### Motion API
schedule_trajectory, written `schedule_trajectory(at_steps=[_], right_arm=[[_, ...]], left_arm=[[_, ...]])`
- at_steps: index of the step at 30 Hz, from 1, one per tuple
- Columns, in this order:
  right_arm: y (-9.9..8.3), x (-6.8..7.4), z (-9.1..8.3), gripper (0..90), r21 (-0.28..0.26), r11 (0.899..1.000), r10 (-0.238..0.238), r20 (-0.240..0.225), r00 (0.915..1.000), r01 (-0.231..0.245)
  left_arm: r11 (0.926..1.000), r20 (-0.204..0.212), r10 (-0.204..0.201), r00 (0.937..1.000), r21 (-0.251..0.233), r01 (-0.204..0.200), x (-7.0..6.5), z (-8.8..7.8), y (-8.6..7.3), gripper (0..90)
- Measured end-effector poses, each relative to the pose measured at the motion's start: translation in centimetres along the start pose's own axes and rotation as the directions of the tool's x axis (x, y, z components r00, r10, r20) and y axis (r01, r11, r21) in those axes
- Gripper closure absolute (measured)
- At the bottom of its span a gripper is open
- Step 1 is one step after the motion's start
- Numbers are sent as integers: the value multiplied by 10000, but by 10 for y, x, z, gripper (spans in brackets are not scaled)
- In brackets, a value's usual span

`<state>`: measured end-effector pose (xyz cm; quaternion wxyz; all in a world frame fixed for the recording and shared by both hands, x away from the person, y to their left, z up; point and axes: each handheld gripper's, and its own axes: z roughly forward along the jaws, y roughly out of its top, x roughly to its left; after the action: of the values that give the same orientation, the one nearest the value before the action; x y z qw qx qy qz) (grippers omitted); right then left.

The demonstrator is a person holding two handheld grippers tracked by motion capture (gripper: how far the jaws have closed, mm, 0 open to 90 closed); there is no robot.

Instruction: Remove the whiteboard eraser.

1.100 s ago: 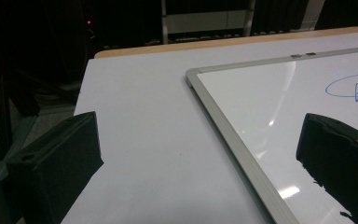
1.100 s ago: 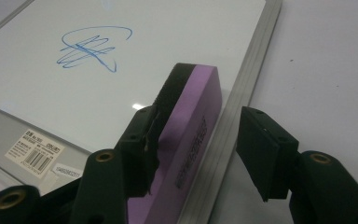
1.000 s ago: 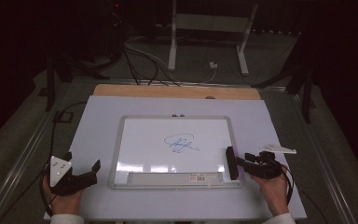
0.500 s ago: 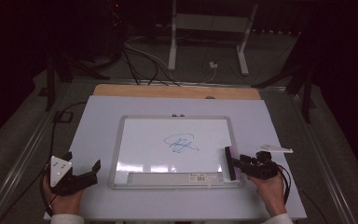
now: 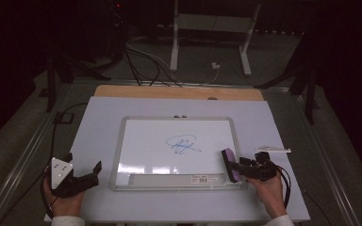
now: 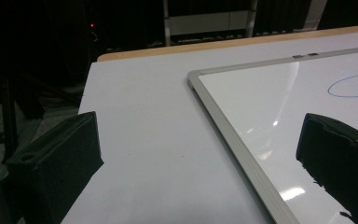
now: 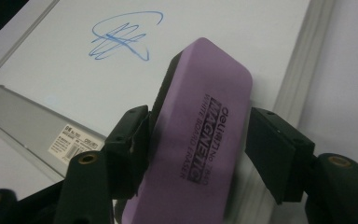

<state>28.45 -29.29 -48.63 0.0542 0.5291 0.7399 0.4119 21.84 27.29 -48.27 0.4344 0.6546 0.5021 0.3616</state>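
Observation:
A purple magnetic whiteboard eraser stands on edge at the bottom right corner of the whiteboard. It leans loosely between the jaws of my right gripper. Those jaws have just been opening, so the gripper is open around the eraser. A blue scribble marks the middle of the board. My left gripper rests open and empty on the table, just left of the board's frame.
A white marker lies on the white table sheet right of the board. A grey tray runs along the board's near edge. Cables and a stand's legs are on the floor beyond the table.
The right gripper and eraser shifted slightly, and the eraser now sits tilted between wider jaws. The left gripper has stayed where it was.

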Motion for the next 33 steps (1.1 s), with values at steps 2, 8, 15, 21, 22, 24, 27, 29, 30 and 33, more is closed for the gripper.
schedule_trajectory(at_steps=[2, 8, 15, 21, 22, 24, 27, 29, 30, 33], right_arm=[[0, 0, 2, 373, 54, 10000, 15, -27, 10000, -15], [-1, 3, 8, 343, 390, 9992, -136, 78, 9999, 133], [-2, 5, 11, 409, 529, 9982, -303, 260, 9992, 289], [2, 6, 7, 410, 175, 9994, -297, 302, 9991, 292], [3, 6, 7, 410, 137, 9995, -289, 267, 9992, 286], [4, 6, 8, 410, 122, 9995, -279, 250, 9993, 276], [5, 5, 8, 410, 84, 9995, -296, 257, 9992, 294], [7, 5, 8, 410, 9, 9996, -283, 263, 9993, 283], [8, 5, 8, 410, -54, 9995, -305, 286, 9991, 307], [13, 7, 8, 410, -225, 9990, -385, 306, 9988, 392]], left_arm=[[10000, -11, 47, 10000, 0, -47, -1, 0, 0, 8], [10000, -72, 31, 10000, -15, -31, 0, -1, 0, 8], [10000, -76, 59, 10000, -29, -60, 0, -1, 0, 11], [10000, -85, 82, 9999, -28, -82, -1, -1, 1, 11], [10000, -83, 83, 9999, -29, -83, -1, -1, 1, 11], [10000, -80, 86, 9999, -26, -86, -1, -1, 1, 11], [10000, -71, 74, 9999, -19, -75, -1, -1, 0, 11], [10000, -59, 73, 10000, -6, -73, -1, 0, 0, 11], [10000, -50, 77, 10000, -3, -77, -1, 0, 0, 11], [9999, -36, 107, 9999, 22, -107, -1, 0, 0, 11]])
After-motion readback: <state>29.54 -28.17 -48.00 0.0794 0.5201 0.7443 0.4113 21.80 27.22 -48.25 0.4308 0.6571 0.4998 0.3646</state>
